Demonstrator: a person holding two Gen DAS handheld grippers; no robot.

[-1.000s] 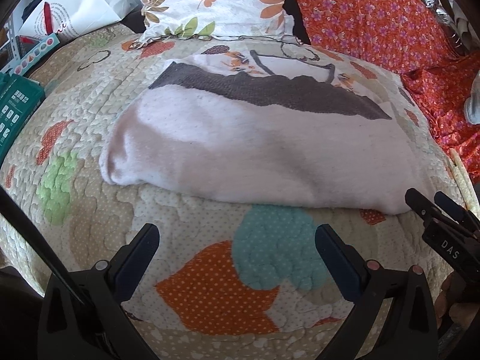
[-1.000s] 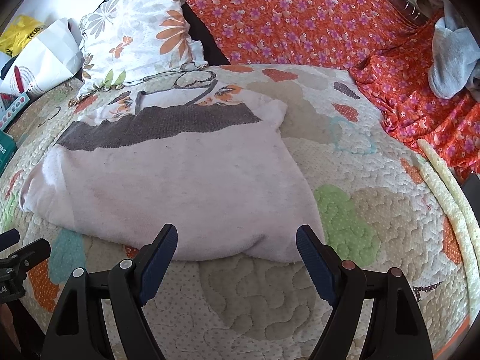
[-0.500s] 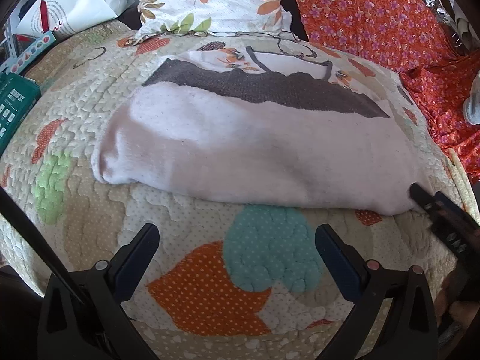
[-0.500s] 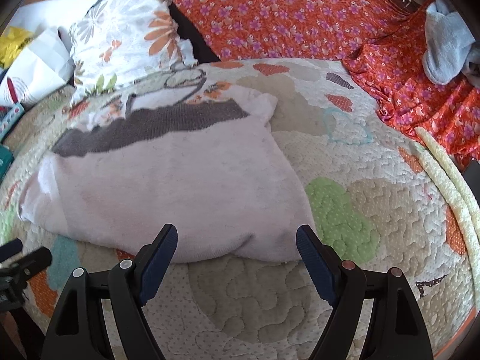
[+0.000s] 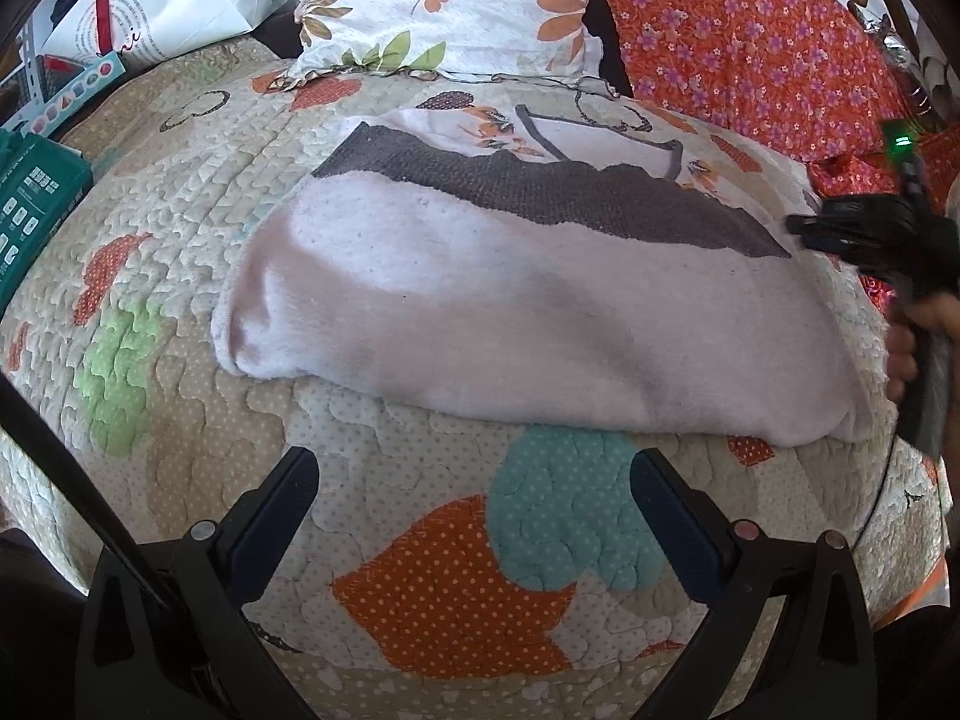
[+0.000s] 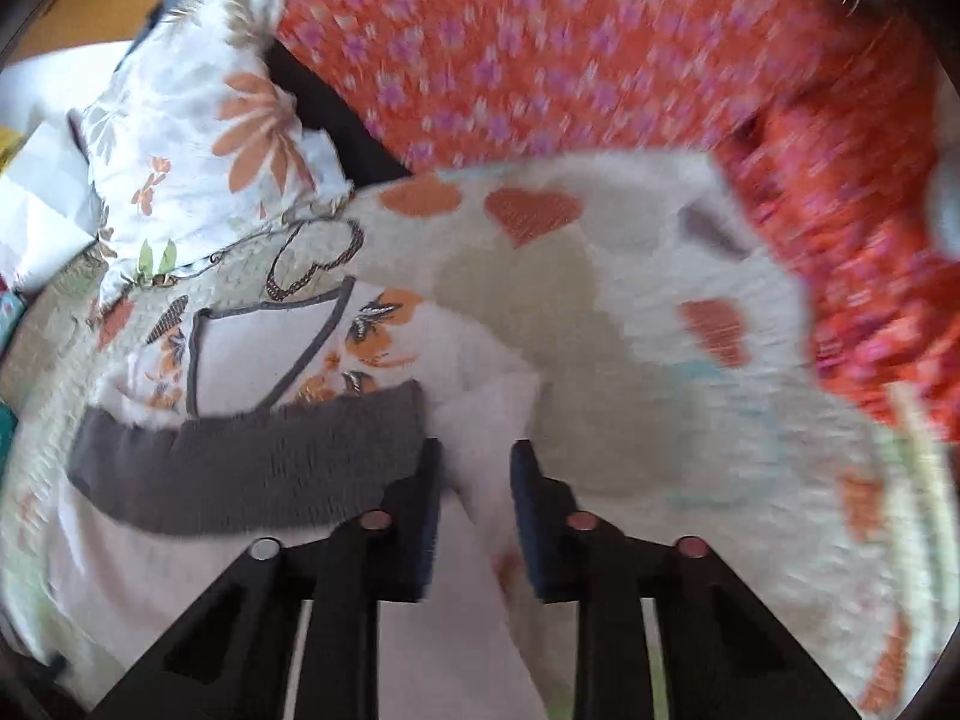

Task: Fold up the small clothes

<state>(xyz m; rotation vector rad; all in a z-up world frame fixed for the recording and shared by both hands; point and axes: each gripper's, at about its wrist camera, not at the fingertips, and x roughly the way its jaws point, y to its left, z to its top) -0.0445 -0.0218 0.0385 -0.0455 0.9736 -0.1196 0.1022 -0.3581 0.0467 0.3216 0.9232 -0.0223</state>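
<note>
Shirt, soft and limp, is bunching between right gripper fingers, clamped on its edge; left gripper is hanging apart, short of it.

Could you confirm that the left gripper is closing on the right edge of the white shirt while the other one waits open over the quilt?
Not quite: the right gripper is the one closing on the shirt, per the right wrist view. The left gripper waits open over the quilt.

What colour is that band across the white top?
Dark grey, a knitted-looking band across the white top; clearest in the left wrist view.
</note>
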